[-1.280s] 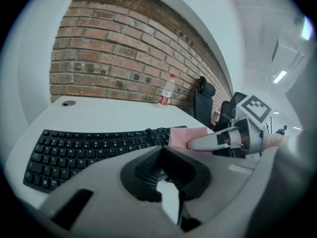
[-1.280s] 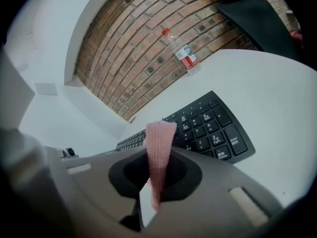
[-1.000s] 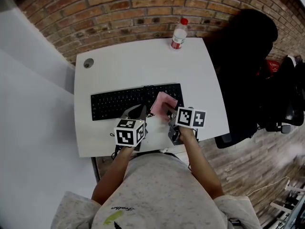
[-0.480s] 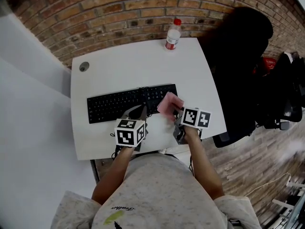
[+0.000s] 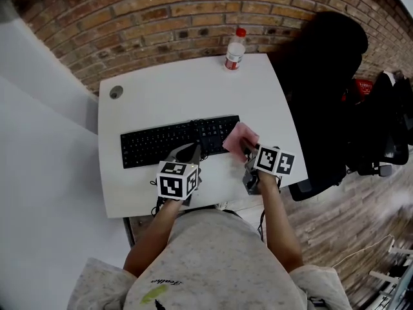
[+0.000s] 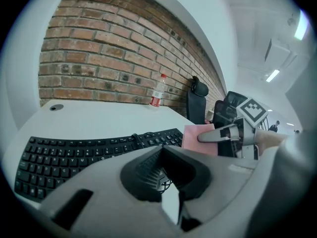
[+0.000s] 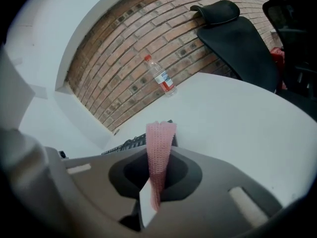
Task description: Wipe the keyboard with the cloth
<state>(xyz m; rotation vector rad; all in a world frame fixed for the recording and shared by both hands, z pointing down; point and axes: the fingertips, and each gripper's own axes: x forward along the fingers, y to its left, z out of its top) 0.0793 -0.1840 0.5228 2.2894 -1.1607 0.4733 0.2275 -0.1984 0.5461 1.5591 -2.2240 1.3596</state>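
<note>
The black full-size keyboard (image 5: 177,142) lies across the middle of the white tabletop (image 5: 187,86), and the small pink knitted cloth (image 5: 239,137) hangs at its right end, over the last keys and the corner. The right tongs (image 5: 248,150) are clamped on the cloth: in the right gripper view the fabric (image 7: 159,145) stands upright between the jaws, pinched along its lower part, with its free top edge leaning towards the keys. I cannot tell whether the cloth touches the keys or floats just above them.

To my eye the wiping is at the right end of a pass. To do it well, the cloth should go down flat onto the keycaps. It should then be drawn leftward along the rows with light, even pressure, so the loose edge drags and does not bunch. The grip should stay firm enough that the fabric does not slip out.

The left tongs (image 5: 188,152) are closed with nothing between them and sit at the keyboard's near edge, about midway along. They look well placed to steady the board if it slides, though contact is unclear.

Farther back, a clear plastic bottle with a red cap (image 5: 235,50) stands by the brick wall.
</note>
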